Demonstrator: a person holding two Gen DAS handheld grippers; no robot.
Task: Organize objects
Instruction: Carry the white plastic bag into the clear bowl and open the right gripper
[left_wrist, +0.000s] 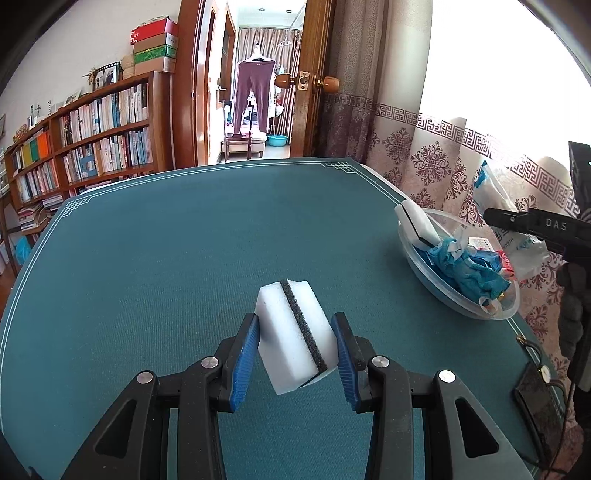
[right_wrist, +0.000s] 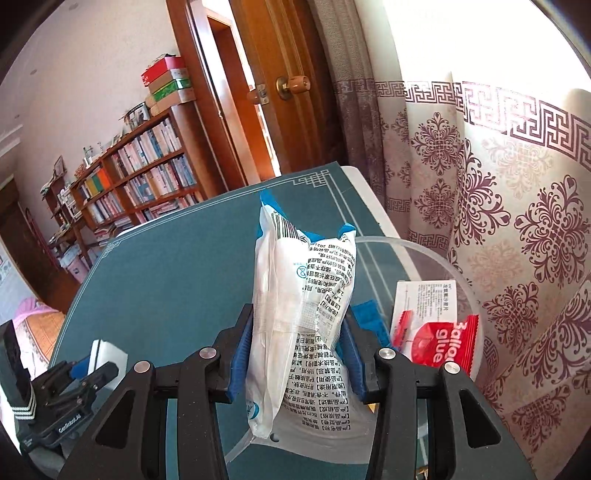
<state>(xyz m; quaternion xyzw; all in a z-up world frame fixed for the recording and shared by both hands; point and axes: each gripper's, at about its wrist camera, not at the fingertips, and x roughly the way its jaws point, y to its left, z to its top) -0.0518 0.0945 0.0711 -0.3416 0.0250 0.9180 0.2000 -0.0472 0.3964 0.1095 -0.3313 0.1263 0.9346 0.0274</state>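
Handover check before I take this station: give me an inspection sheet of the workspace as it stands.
Surface: teal cloth-covered table with white line border, mostly bare.
Job's things: white sponge with dark stripe; white printed plastic packet; clear plastic bowl holding a second white sponge, blue crumpled gloves and a red glue sachet.
Clutter: dark flat device at the table's edge.
Grippers: left gripper shut on the sponge; right gripper shut on the packet, over the bowl.
Cables: thin cable by the device.
Surroundings: wooden bookshelf, open wooden door, patterned curtain.
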